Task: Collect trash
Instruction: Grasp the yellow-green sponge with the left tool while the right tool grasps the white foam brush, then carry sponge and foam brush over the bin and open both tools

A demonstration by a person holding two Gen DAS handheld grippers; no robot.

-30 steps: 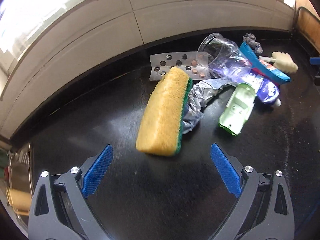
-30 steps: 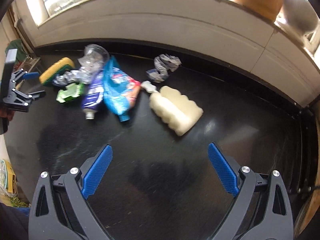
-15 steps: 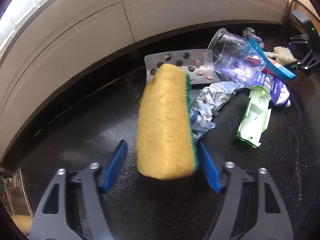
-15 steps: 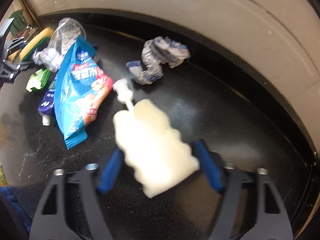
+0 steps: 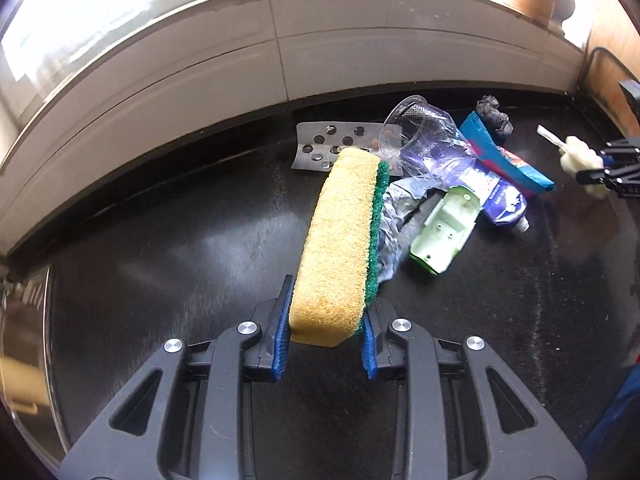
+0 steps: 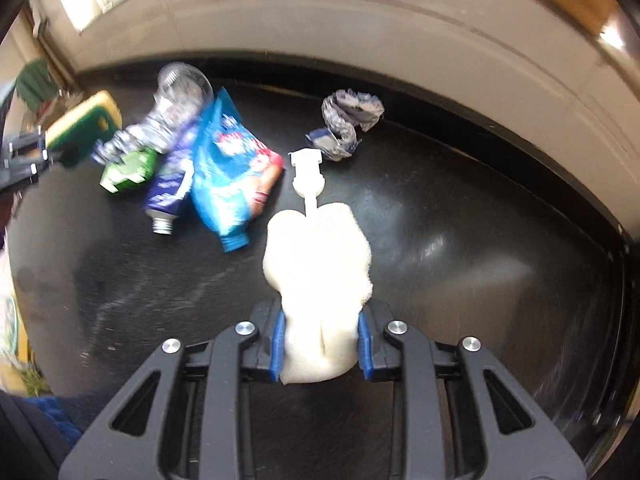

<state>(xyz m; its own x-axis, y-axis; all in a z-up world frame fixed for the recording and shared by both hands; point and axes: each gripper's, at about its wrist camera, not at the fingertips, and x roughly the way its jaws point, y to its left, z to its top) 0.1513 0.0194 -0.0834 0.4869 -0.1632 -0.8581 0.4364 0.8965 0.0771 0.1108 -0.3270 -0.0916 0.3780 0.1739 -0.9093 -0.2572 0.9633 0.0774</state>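
Since a second ago: left gripper (image 5: 325,334) clamped on sponge (image 5: 340,240), right gripper (image 6: 320,344) on foam brush (image 6: 316,280), both lifted. Black counter (image 5: 160,248), tiled wall (image 5: 340,52).

We see a glossy black desk (image 5: 168,264) backed by a pale tiled wall (image 5: 340,60). Bright daylight falls from a window ledge (image 5: 120,12) above, and we notice wood panelling (image 5: 612,80) at right.

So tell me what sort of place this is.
Probably a kitchen: a dark counter runs under a pale tiled wall and a bright window sill, with what looks like a steel sink at the left edge.
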